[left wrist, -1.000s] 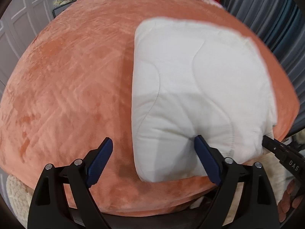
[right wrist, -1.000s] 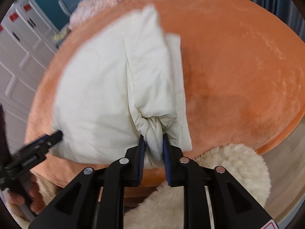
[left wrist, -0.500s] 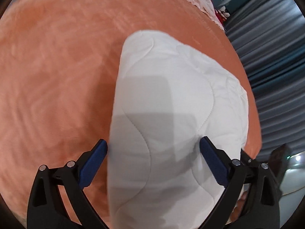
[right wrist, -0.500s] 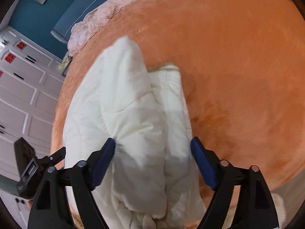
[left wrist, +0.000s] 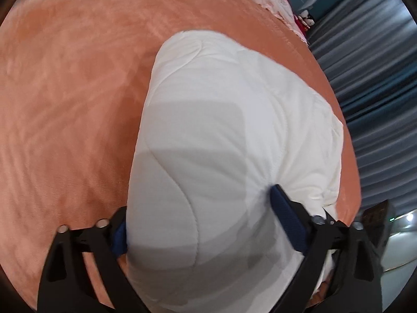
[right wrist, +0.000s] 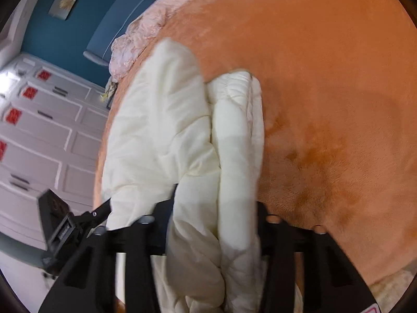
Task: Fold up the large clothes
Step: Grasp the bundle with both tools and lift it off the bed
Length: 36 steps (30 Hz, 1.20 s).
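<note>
Left wrist view: my left gripper (left wrist: 200,224) spreads wide around the folded white quilted garment (left wrist: 234,135) near the orange plush bed's (left wrist: 78,91) edge; my right gripper (right wrist: 213,216) straddles it too, wide.

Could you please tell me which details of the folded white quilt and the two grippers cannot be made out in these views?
- Left wrist view: the white quilt covers the left hand-held gripper's left pad; its near end is cut off by the bottom edge.
- Right wrist view: the right hand-held gripper is motion-blurred and quilt-covered, so whether it grips is unclear.
- Both views: the quilt hides the orange bedspread beneath.
</note>
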{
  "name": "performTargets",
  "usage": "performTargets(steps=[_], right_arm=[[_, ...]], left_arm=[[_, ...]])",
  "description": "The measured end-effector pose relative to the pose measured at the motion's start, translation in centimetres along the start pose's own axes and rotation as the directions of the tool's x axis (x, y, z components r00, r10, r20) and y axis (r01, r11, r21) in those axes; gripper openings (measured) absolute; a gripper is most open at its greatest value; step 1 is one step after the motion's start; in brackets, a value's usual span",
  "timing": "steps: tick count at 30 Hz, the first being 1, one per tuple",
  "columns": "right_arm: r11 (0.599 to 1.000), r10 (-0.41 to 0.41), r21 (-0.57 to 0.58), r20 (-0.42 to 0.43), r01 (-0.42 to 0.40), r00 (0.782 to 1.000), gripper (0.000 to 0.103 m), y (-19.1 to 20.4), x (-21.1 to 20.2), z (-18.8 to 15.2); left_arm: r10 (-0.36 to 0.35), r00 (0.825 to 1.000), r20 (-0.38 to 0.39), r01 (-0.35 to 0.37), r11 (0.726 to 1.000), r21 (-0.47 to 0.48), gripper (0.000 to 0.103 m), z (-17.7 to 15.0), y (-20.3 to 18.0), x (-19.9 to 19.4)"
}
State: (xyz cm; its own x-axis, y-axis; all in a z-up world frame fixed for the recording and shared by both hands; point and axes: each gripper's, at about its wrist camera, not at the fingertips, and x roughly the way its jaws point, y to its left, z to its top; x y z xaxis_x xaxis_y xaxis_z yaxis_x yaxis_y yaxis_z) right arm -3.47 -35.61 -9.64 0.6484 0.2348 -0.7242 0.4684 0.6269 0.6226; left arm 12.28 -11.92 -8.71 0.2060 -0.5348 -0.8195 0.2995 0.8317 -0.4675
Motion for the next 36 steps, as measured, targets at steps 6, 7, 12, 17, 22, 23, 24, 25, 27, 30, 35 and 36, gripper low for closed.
performTargets(steps=[6, 7, 12, 17, 22, 23, 24, 25, 27, 30, 35, 36], right_arm=[[0.997, -0.008, -0.072, 0.083, 0.014, 0.997, 0.028, 3.3, -4.5, -1.0], [0.997, -0.001, -0.08, 0.098, 0.009, 0.995, 0.028, 3.7, -5.4, -1.1], [0.982, 0.045, -0.189, 0.238, 0.001, 0.97, 0.028, 9.1, -12.1, -1.6], [0.949, 0.131, -0.316, 0.374, -0.007, 0.918, 0.028, 16.3, -18.1, -0.9], [0.89, 0.285, -0.453, 0.455, -0.057, 0.843, 0.029, 23.2, -23.5, -0.4], [0.877, 0.314, -0.476, 0.462, -0.067, 0.829, 0.029, 24.6, -24.0, -0.1], [0.864, 0.34, -0.497, 0.464, -0.077, 0.818, 0.029, 25.8, -24.2, 0.2], [0.851, 0.363, -0.517, 0.463, -0.086, 0.809, 0.029, 27.2, -24.1, 0.7], [0.832, 0.395, -0.546, 0.459, -0.098, 0.796, 0.029, 29.0, -23.8, 1.0], [0.813, 0.424, -0.571, 0.443, -0.117, 0.789, 0.029, 31.5, -21.6, 2.0], [0.811, 0.415, -0.569, 0.398, -0.135, 0.818, 0.03, 33.0, -15.1, 4.2], [0.814, 0.404, -0.565, 0.388, -0.132, 0.828, 0.03, 33.1, -13.4, 4.8]], left_arm=[[-0.026, 0.997, 0.074, 0.016, 0.992, 0.125, 0.063, -0.1, -2.7, -5.0], [-0.042, 0.995, 0.094, 0.027, 0.989, 0.149, 0.062, -0.3, -3.1, -6.3], [-0.141, 0.964, 0.224, 0.084, 0.966, 0.246, 0.062, -0.4, -5.7, -13.9], [-0.239, 0.898, 0.369, 0.123, 0.942, 0.312, 0.062, 1.1, -7.5, -22.1], [-0.318, 0.787, 0.53, 0.109, 0.916, 0.387, 0.062, 2.9, -7.8, -31.1], [-0.329, 0.768, 0.549, 0.107, 0.912, 0.396, 0.062, 3.4, -7.6, -32.4], [-0.339, 0.749, 0.57, 0.105, 0.909, 0.403, 0.062, 4.0, -7.3, -33.7], [-0.343, 0.735, 0.586, 0.101, 0.909, 0.405, 0.062, 4.6, -6.9, -34.7], [-0.344, 0.708, 0.616, 0.092, 0.911, 0.403, 0.063, 6.1, -5.8, -36.3], [-0.327, 0.682, 0.654, 0.063, 0.917, 0.393, 0.063, 8.2, -4.1, -36.9], [-0.27, 0.703, 0.658, 0.04, 0.939, 0.343, 0.063, 13.1, 0.3, -33.7], [-0.259, 0.712, 0.652, 0.04, 0.943, 0.331, 0.063, 13.6, 1.6, -32.9]])
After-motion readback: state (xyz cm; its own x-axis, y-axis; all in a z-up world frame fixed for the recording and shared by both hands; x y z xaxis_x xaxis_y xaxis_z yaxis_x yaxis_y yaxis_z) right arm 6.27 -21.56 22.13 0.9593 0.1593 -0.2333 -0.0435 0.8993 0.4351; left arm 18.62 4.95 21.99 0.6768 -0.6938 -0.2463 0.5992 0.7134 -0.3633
